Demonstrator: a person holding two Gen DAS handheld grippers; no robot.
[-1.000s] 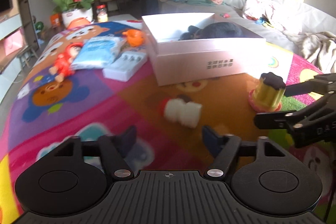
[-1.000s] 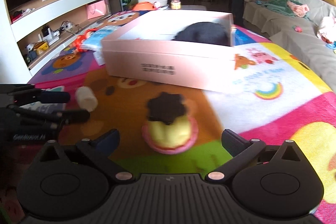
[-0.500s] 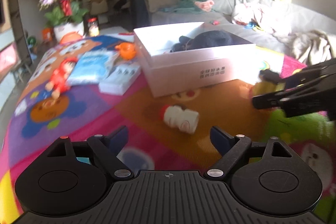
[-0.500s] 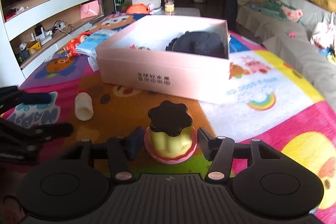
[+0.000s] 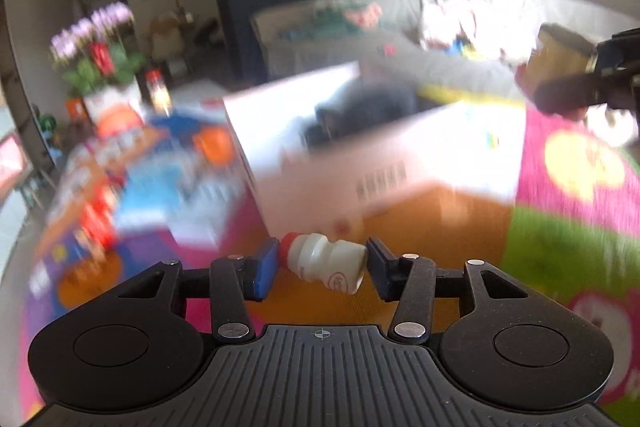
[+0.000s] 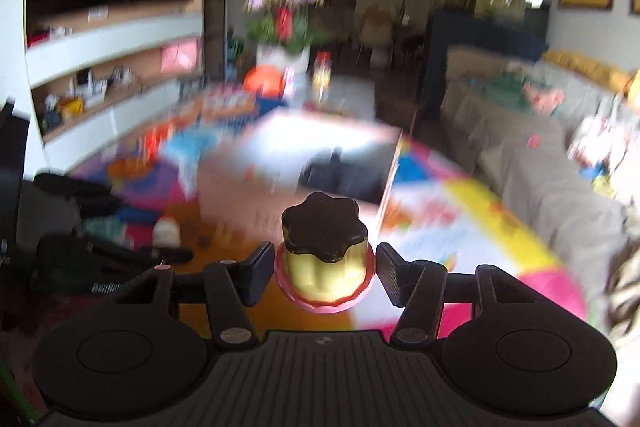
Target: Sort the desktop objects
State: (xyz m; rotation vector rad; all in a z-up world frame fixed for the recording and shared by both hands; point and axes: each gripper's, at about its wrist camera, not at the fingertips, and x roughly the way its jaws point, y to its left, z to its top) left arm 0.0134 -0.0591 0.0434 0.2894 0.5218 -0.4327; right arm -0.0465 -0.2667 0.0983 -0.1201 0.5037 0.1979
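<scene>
Left gripper [image 5: 322,263]: jaws closing on a small white bottle [image 5: 325,262] with a red cap, which lies crosswise between the pads, cap end at the left pad and base at the right pad.

Right gripper [image 6: 325,269]: clamped on a toy pudding [image 6: 325,255], yellow with a dark scalloped top and a pink base; the pads press on the pink base from both sides. In the left view it sits high at the right edge, above the mat.

Box [image 5: 372,147]: pink, open, beyond both grippers, with a dark item [image 5: 360,111] inside.

Mat [image 5: 568,251]: colourful, beneath everything; the items left of the box are blurred.
</scene>
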